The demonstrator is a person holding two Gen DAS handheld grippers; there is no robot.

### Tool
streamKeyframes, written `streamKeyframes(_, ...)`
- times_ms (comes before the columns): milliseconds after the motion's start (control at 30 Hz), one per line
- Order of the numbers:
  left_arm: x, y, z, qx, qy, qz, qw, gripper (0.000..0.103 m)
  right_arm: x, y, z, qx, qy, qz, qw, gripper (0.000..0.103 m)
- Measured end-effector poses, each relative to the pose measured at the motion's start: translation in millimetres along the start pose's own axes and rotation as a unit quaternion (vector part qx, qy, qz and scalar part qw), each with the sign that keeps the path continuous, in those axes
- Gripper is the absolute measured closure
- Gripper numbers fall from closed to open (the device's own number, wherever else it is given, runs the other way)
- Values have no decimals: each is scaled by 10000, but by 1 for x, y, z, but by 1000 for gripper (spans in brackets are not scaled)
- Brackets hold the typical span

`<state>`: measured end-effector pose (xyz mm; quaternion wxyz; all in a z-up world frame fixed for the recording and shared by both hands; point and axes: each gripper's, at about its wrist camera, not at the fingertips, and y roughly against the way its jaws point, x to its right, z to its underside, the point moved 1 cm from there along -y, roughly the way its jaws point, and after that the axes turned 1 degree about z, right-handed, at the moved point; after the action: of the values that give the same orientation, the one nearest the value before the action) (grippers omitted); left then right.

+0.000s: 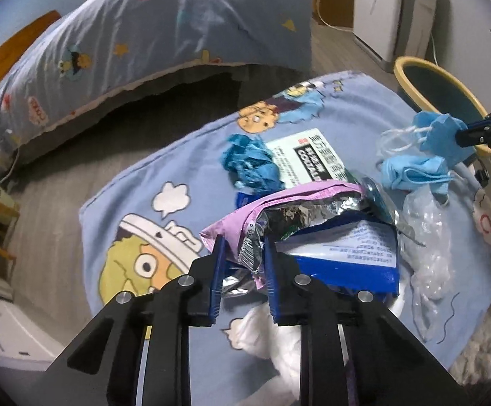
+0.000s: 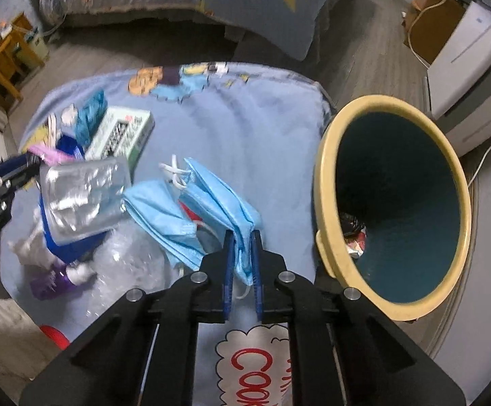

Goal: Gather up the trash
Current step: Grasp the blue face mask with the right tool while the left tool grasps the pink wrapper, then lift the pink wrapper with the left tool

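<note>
My left gripper is shut on a pink foil snack wrapper, lifted over a blue box. My right gripper is shut on a blue face mask, just left of the yellow-rimmed bin; in the left wrist view it holds the mask near the bin. A second blue mask lies on the blue cartoon cushion. The left gripper shows at the left edge with the wrapper. The bin holds some trash.
More trash lies on the cushion: a white-green box, crumpled blue plastic, clear plastic, white tissue, a silver foil pack, a purple item. A bed stands behind. A white appliance stands right.
</note>
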<state>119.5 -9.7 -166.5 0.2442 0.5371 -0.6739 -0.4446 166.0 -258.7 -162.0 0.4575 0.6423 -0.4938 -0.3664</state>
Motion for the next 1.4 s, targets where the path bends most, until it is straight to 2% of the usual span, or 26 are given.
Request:
streamKeyframes(367, -28, 47, -20, 614, 610, -438, 9953, 80, 6, 47, -15, 711, -237, -284, 9968, 94)
streamKeyframes(500, -30, 66, -30, 917, 722, -259, 9928, 80, 7, 56, -18, 855, -264, -405, 9952, 94)
streamKeyframes(600, -24, 74, -34, 1023, 553, -204, 9930, 80, 9, 57, -20, 873, -306, -440, 9947, 94)
streamKeyframes(700, -9, 67, -32, 858, 163, -256, 9958, 80, 10, 55, -22, 858, -312, -405, 9950, 94)
streamKeyframes(800, 0, 47, -26, 510, -128, -504, 9973, 80, 11, 56, -20, 852, -334, -397, 9950, 94)
streamKeyframes(900, 8, 20, -13, 74, -496, -870, 9949, 80, 13, 55, -19, 840, -347, -377, 9951, 94)
streamKeyframes(1067, -3, -4, 1, -370, -581, -1297, 9892, 83, 13, 55, -19, 850, -319, -364, 9952, 94)
streamKeyframes(1133, -12, -4, 3, -396, -437, -1321, 9895, 84, 14, 55, -19, 852, -330, -355, 9952, 94)
streamKeyframes(1200, -17, -2, 3, -376, -393, -1555, 9863, 86, 15, 54, -19, 853, -350, -350, 9951, 94)
streamKeyframes(1233, -20, -1, 2, -347, -313, -1525, 9872, 86, 15, 54, -19, 851, -350, -358, 9951, 94)
streamKeyframes(1333, -30, 7, -2, -227, 207, -1032, 9942, 89, 13, 54, -19, 855, -333, -360, 9951, 94)
streamKeyframes(1367, -32, 9, -2, -181, 359, -878, 9953, 98, 13, 55, -19, 862, -341, -367, 9950, 94)
streamKeyframes(1400, -35, 13, -4, -118, 599, -632, 9961, 99, 14, 55, -19, 868, -340, -366, 9950, 94)
